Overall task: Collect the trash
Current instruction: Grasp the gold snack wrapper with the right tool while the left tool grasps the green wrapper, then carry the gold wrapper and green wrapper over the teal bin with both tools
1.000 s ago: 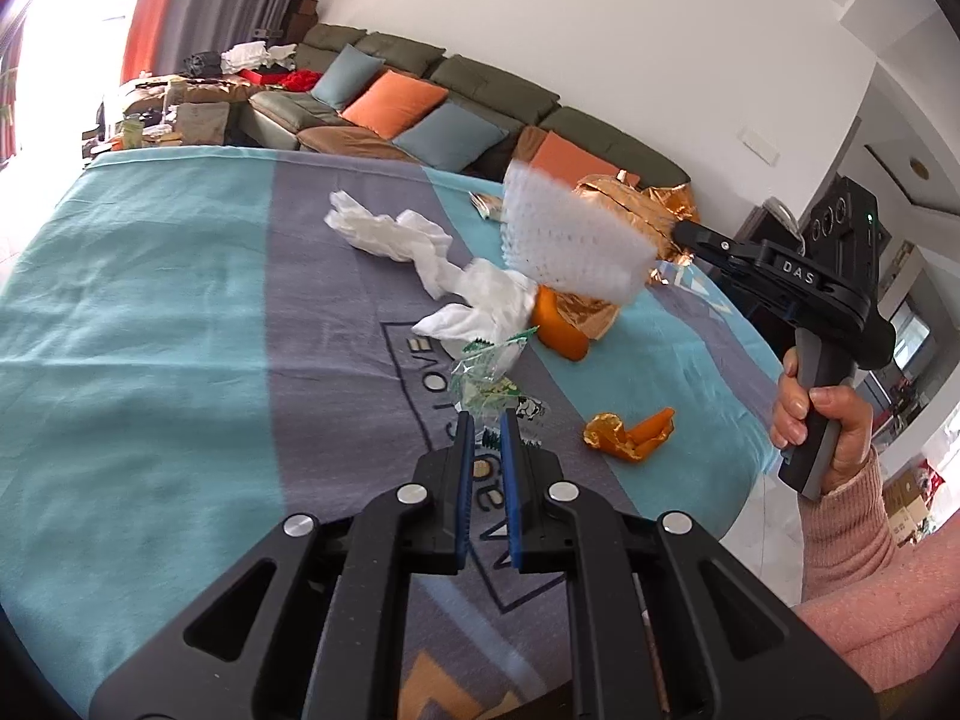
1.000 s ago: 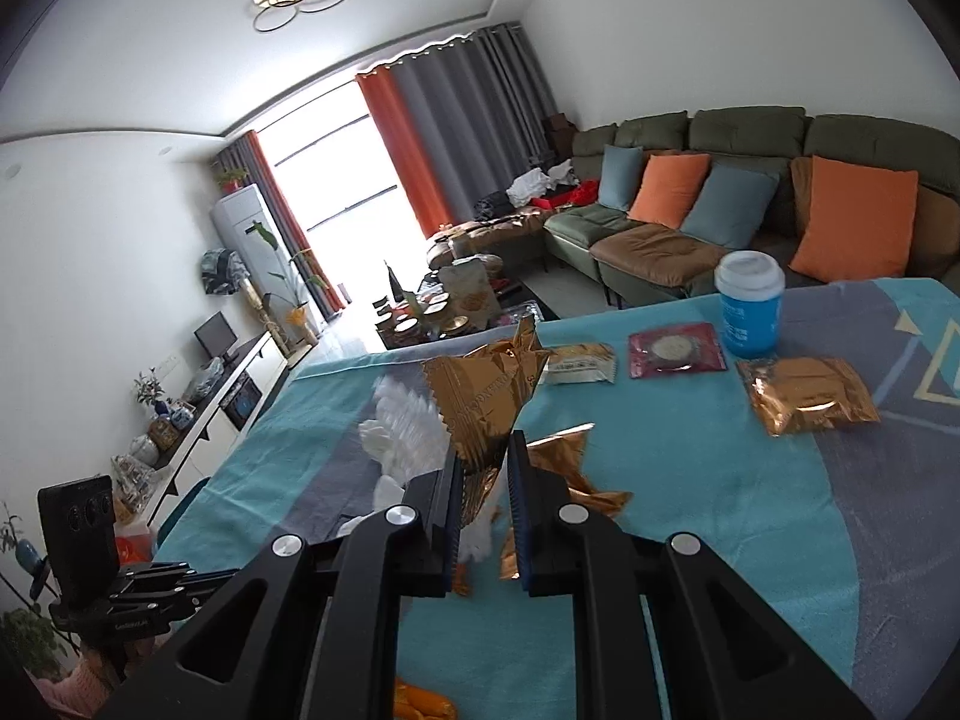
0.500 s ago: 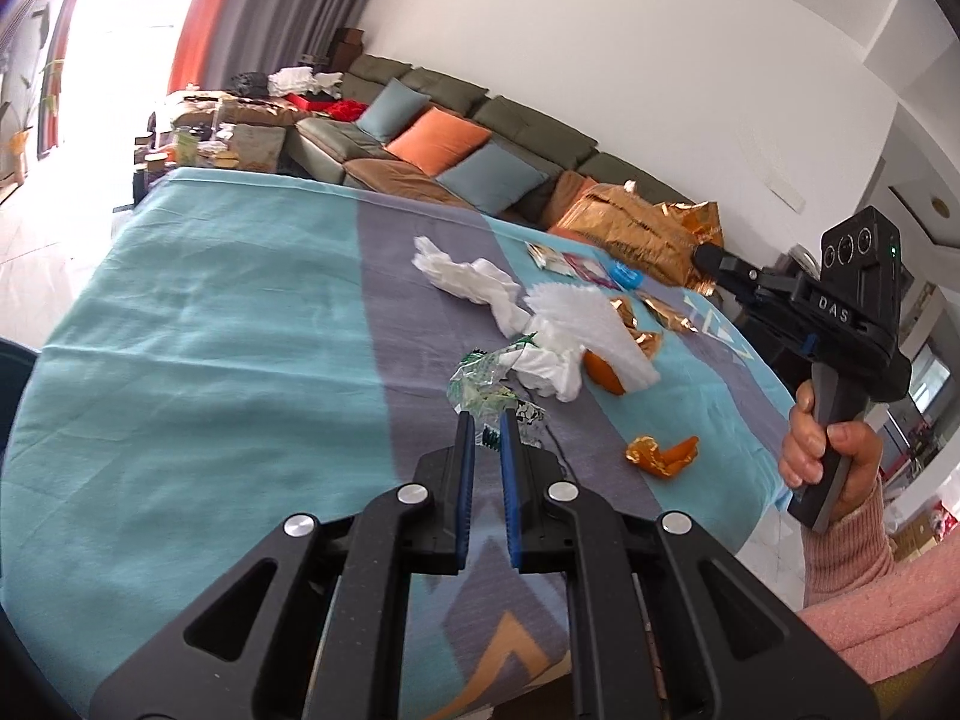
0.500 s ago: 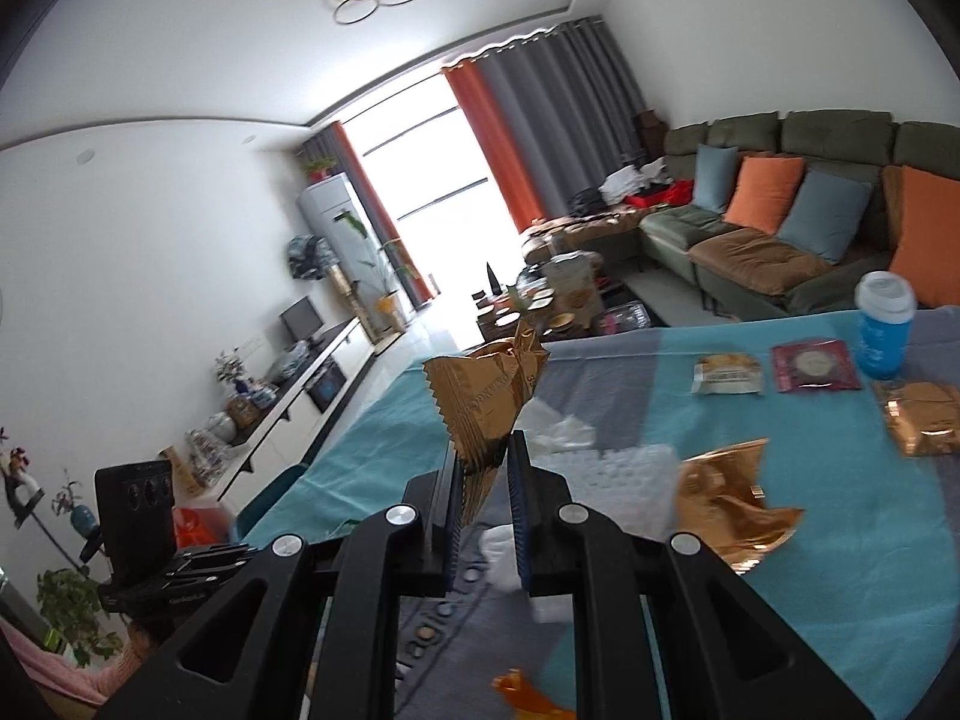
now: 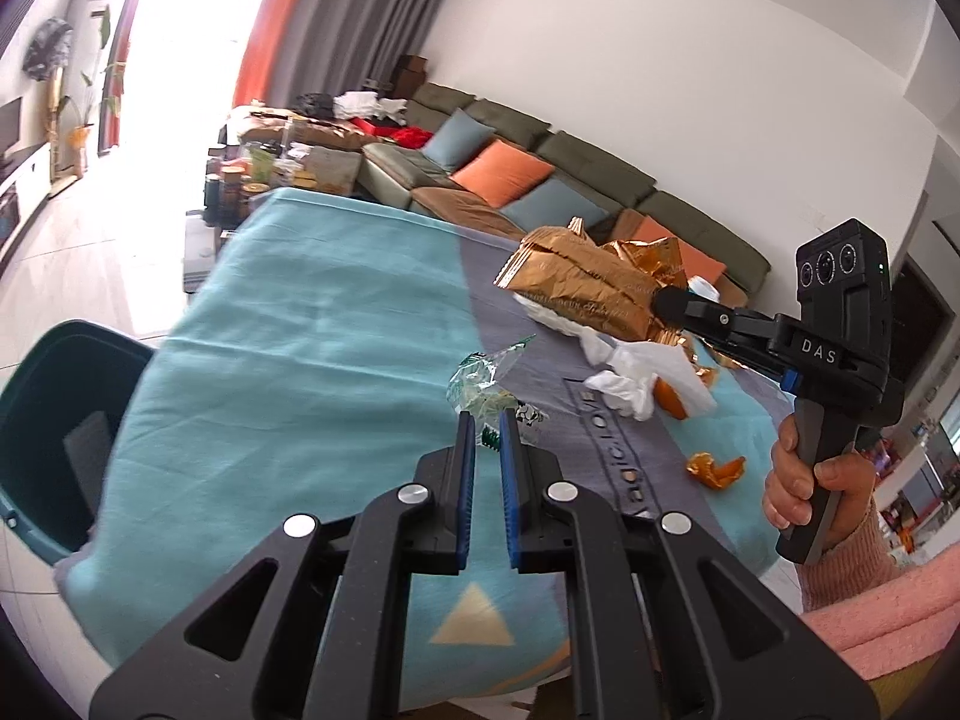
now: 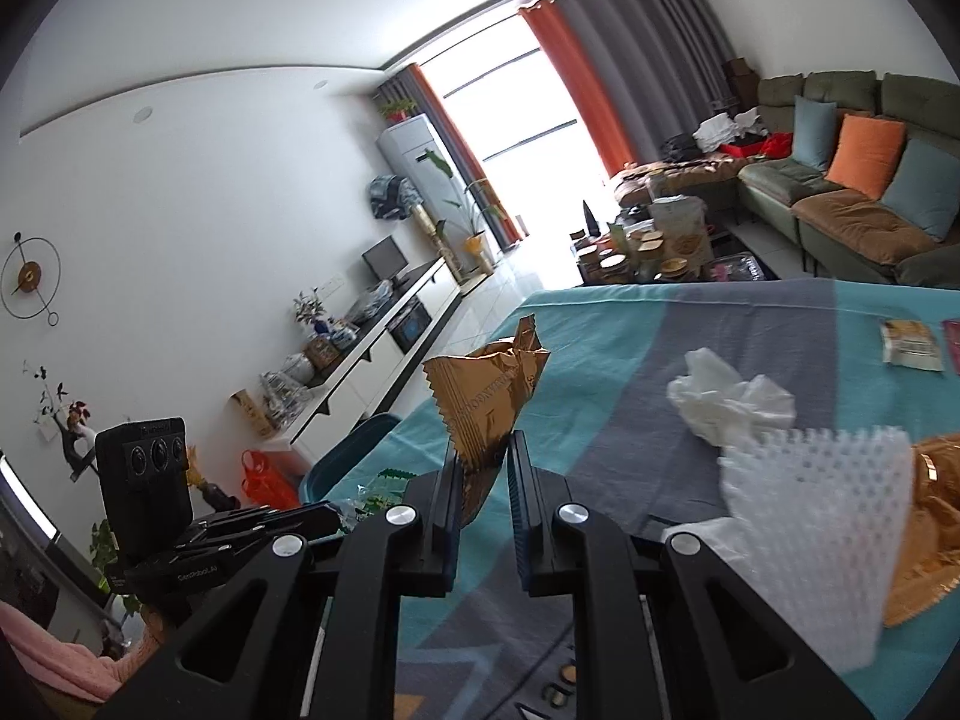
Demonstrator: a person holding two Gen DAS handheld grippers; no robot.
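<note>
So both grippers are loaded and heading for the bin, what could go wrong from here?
The left gripper pinches only a corner of the clear green wrapper, so it may slip out. The gold packet in the right gripper sticks out far and could catch the teal bin's rim.

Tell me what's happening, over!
Left gripper shut on clear wrapper. Right gripper shut on gold wrapper. Bin left of table, path open.
</note>
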